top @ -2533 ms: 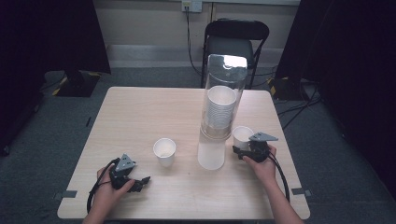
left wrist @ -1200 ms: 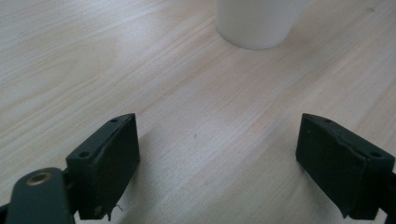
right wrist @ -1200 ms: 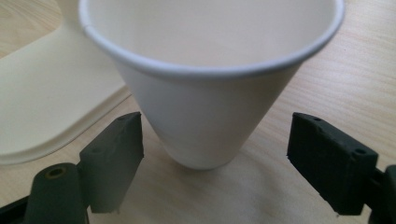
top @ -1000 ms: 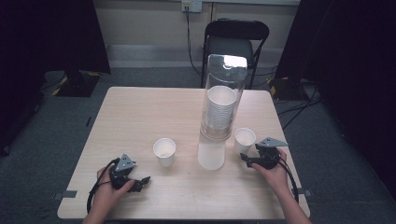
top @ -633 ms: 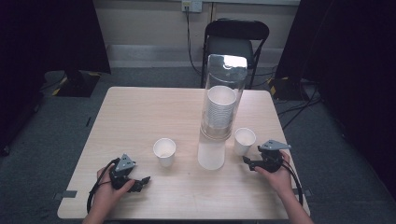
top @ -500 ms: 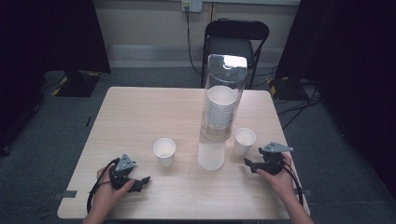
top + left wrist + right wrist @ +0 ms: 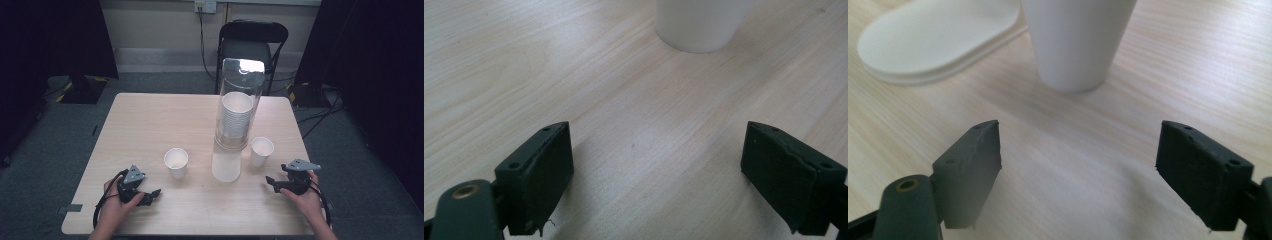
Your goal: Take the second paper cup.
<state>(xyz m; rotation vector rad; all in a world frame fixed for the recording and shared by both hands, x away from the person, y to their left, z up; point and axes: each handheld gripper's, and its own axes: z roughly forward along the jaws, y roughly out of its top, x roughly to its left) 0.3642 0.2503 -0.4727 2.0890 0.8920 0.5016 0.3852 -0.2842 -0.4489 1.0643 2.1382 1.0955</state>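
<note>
Right gripper (image 7: 273, 181), jaws wide, sits near the paper cup (image 7: 261, 150).

The right tool (image 7: 274, 182) has let go of the right-hand paper cup (image 7: 261, 151) and drawn back from it toward the person's edge of the desk (image 7: 150, 120). Earlier its jaws stood at the cup; now they stand wide apart with bare desk between them, near the cup but clear of it. The cup stands alone, upright, beside the clear dispenser tube (image 7: 235, 120).
</note>
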